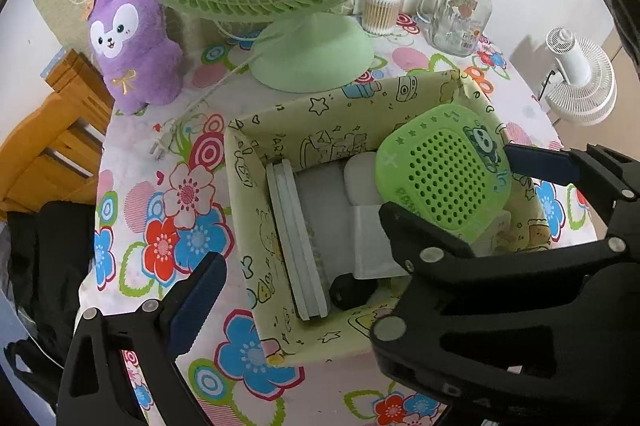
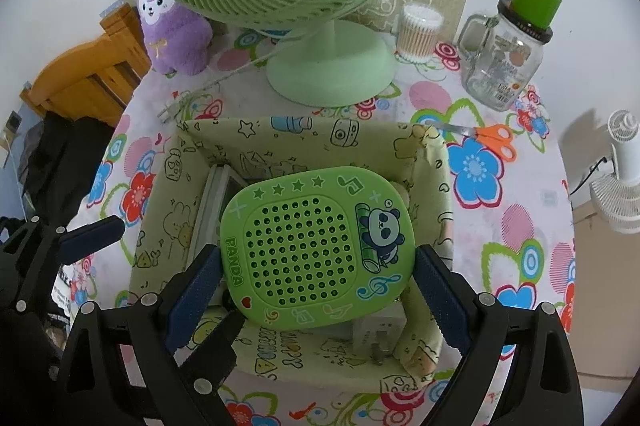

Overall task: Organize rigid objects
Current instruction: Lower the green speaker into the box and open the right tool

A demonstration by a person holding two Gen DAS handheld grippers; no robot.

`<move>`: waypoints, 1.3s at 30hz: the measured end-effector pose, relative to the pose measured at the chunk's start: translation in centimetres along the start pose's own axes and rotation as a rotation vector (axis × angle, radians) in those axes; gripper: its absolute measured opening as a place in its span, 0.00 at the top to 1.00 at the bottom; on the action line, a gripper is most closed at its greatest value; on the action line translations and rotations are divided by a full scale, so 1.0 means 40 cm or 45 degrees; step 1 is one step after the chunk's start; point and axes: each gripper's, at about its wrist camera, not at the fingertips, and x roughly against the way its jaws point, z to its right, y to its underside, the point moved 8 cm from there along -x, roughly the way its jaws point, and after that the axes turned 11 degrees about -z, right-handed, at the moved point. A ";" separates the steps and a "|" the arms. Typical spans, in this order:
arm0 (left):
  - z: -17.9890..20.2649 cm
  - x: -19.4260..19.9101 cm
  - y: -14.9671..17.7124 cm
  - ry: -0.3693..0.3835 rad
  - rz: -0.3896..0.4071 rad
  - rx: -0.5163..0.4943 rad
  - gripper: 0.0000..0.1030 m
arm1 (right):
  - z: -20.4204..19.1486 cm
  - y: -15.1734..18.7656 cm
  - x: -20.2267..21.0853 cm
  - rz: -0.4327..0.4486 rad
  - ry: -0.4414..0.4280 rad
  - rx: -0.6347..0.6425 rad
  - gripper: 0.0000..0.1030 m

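A green panda speaker (image 2: 312, 250) hangs tilted over the cartoon-print fabric box (image 2: 160, 238), with my right gripper (image 2: 316, 266) shut on its two side edges. In the left wrist view the same speaker (image 1: 444, 170) sits over the box's (image 1: 256, 226) right half, held by the right gripper (image 1: 468, 190). My left gripper (image 1: 320, 266) stands wide open with nothing between its pads. Its left finger (image 1: 200, 298) is outside the box's left wall, and its other finger is hidden behind the right gripper. Inside the box lie flat white items (image 1: 296, 238), a black object (image 1: 352, 292) and a white plug (image 2: 380, 334).
Behind the box stands a green desk fan (image 1: 312, 54), its cord and plug (image 1: 160, 146) on the floral tablecloth. A purple plush (image 1: 132, 42) sits at back left. Cotton swabs (image 1: 380, 10) and a glass jar mug (image 1: 460, 14) stand at back right; orange scissors (image 2: 488, 136) lie nearby.
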 end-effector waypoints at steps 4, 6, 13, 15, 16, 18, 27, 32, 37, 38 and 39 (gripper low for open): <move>0.003 -0.009 -0.003 0.001 -0.022 -0.001 0.03 | -0.001 -0.008 -0.017 -0.008 0.023 0.011 0.08; -0.001 -0.016 -0.003 0.010 -0.037 0.010 0.03 | -0.001 -0.013 -0.028 -0.017 0.018 0.008 0.08; -0.007 -0.040 -0.002 0.002 -0.077 0.015 0.03 | 0.002 -0.013 -0.067 -0.063 -0.001 -0.011 0.07; -0.008 -0.046 -0.003 0.001 -0.087 0.020 0.03 | 0.002 -0.013 -0.076 -0.074 -0.002 -0.014 0.07; -0.008 -0.049 -0.003 0.001 -0.092 0.021 0.03 | 0.003 -0.013 -0.080 -0.079 -0.002 -0.018 0.07; -0.008 -0.055 -0.003 -0.001 -0.105 0.025 0.03 | 0.004 -0.014 -0.090 -0.091 -0.009 -0.026 0.07; -0.011 -0.067 -0.003 0.004 -0.125 0.042 0.03 | -0.006 -0.020 -0.102 -0.087 -0.031 -0.024 0.06; -0.009 -0.056 -0.007 0.010 -0.114 0.040 0.03 | -0.015 -0.022 -0.085 -0.073 -0.069 -0.026 0.03; 0.002 -0.043 -0.010 0.021 -0.096 0.039 0.03 | -0.009 -0.021 -0.047 -0.037 -0.051 -0.027 0.02; 0.003 -0.041 -0.010 0.018 -0.095 0.040 0.03 | -0.005 -0.019 -0.039 -0.029 -0.045 -0.030 0.02; 0.004 -0.040 -0.010 0.014 -0.093 0.042 0.03 | -0.002 -0.018 -0.034 -0.023 -0.039 -0.032 0.02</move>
